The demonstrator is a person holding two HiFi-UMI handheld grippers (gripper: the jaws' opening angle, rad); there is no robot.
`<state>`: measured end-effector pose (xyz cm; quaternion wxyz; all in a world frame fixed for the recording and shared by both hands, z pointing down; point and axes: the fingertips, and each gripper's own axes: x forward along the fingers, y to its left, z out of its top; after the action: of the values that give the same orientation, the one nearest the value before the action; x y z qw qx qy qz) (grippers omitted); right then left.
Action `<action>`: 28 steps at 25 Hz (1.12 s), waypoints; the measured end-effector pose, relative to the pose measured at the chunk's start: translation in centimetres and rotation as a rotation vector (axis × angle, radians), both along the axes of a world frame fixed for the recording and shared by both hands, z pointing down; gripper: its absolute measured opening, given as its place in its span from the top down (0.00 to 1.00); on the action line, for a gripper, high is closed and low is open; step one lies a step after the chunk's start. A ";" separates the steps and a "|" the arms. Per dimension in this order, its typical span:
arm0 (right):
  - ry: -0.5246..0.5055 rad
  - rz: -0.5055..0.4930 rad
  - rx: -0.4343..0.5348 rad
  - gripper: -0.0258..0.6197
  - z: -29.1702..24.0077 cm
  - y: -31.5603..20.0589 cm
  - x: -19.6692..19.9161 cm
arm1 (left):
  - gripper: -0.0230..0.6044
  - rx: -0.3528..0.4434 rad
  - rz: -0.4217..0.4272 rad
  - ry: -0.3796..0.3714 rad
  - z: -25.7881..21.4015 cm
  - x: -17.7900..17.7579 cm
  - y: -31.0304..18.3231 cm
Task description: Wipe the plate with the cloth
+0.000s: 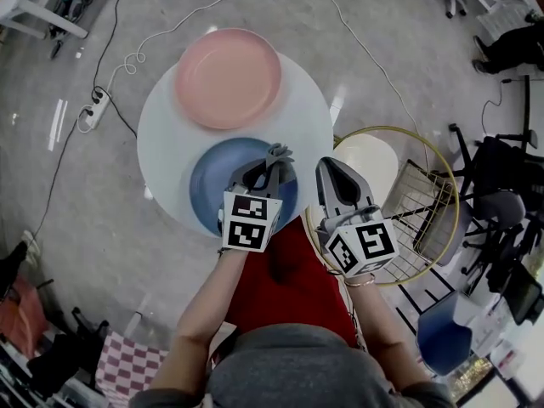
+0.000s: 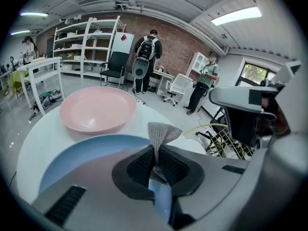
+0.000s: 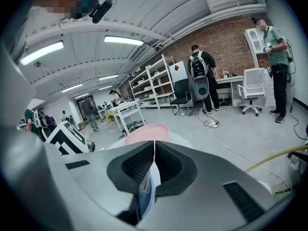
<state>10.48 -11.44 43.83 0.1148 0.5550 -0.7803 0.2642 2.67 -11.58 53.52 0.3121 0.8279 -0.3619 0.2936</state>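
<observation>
A blue plate (image 1: 217, 181) lies at the near side of the round white table (image 1: 161, 143), with a pink plate (image 1: 228, 76) behind it. My left gripper (image 1: 279, 153) hovers over the blue plate's right part, shut on a small grey cloth (image 1: 277, 155). In the left gripper view the cloth (image 2: 163, 131) sticks up from the shut jaws of my left gripper (image 2: 155, 150), with the blue plate (image 2: 86, 153) beneath. My right gripper (image 1: 328, 167) is at the table's right edge, beside the blue plate. In its own view my right gripper (image 3: 154, 148) is shut, pointing at the pink plate (image 3: 147, 133).
A yellow hoop with a wire rack (image 1: 425, 219) stands right of the table. Cables and a power strip (image 1: 95, 109) lie on the floor to the left. Office chairs (image 1: 501, 211) stand at the right. People stand by desks (image 2: 149, 52) far off.
</observation>
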 end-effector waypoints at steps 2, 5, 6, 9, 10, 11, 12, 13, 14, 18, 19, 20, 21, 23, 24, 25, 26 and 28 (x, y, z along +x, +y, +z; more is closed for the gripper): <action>-0.008 -0.001 -0.009 0.91 0.4 0.0 0.0 | 0.91 -0.027 -0.005 -0.012 1.0 0.3 -0.2; -0.020 -0.006 -0.021 0.91 0.9 -0.1 -0.2 | 0.91 -0.060 -0.023 -0.025 2.3 0.2 -0.7; -0.024 -0.007 -0.026 0.91 1.0 -0.2 -0.3 | 0.91 -0.068 -0.026 -0.031 2.6 0.1 -0.8; -0.037 -0.020 -0.036 0.91 1.2 -0.4 -1.0 | 0.91 -0.085 -0.046 -0.061 3.6 -0.9 -1.3; -0.041 -0.028 -0.038 0.91 1.3 -0.5 -1.3 | 0.91 -0.086 -0.059 -0.068 3.8 -1.3 -1.5; -0.044 -0.041 -0.040 0.91 1.4 -0.5 -1.7 | 0.91 -0.086 -0.074 -0.074 4.0 -1.7 -1.7; -0.047 -0.058 -0.040 0.91 1.5 -0.5 -2.1 | 0.91 -0.086 -0.090 -0.079 4.0 -2.2 -2.0; -0.050 -0.075 -0.042 0.91 1.7 -0.4 -2.6 | 0.91 -0.085 -0.106 -0.083 4.1 -2.7 -2.2; -0.052 -0.091 -0.045 0.91 1.8 -0.4 -3.0 | 0.91 -0.085 -0.123 -0.087 4.1 -3.2 -2.4; -0.051 -0.135 -0.081 0.91 2.4 -0.4 -4.3 | 0.91 -0.084 -0.190 -0.105 4.1 -5.0 -3.2; -0.048 -0.143 -0.090 0.91 2.5 -0.4 -4.7 | 0.91 -0.084 -0.205 -0.111 4.1 -5.5 -3.4; -0.045 -0.155 -0.095 0.91 2.6 -0.4 -5.1 | 0.91 -0.084 -0.220 -0.118 4.0 -6.0 -3.5; -0.043 -0.166 -0.099 0.91 2.6 -0.3 -5.5 | 0.91 -0.084 -0.235 -0.125 4.0 -6.5 -3.5; -0.040 -0.188 -0.105 0.91 2.8 -0.3 -6.1 | 0.91 -0.087 -0.268 -0.142 3.8 -7.6 -3.5; -0.038 -0.197 -0.108 0.91 2.8 -0.2 -6.5 | 0.91 -0.089 -0.285 -0.151 3.8 -8.3 -3.4; -0.037 -0.206 -0.109 0.91 2.9 -0.2 -6.9 | 0.91 -0.090 -0.301 -0.160 3.8 -9.0 -3.3; -0.036 -0.214 -0.110 0.91 2.9 -0.2 -7.3 | 0.91 -0.091 -0.317 -0.168 3.8 -9.7 -3.2; -0.035 -0.230 -0.110 0.91 2.9 -0.2 -7.8 | 0.91 -0.090 -0.345 -0.183 3.8 -10.9 -3.1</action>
<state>2.69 -11.67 46.72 0.1609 0.4499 -0.8251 0.3014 -8.23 -14.64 57.28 0.3604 0.7086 -0.5117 0.3259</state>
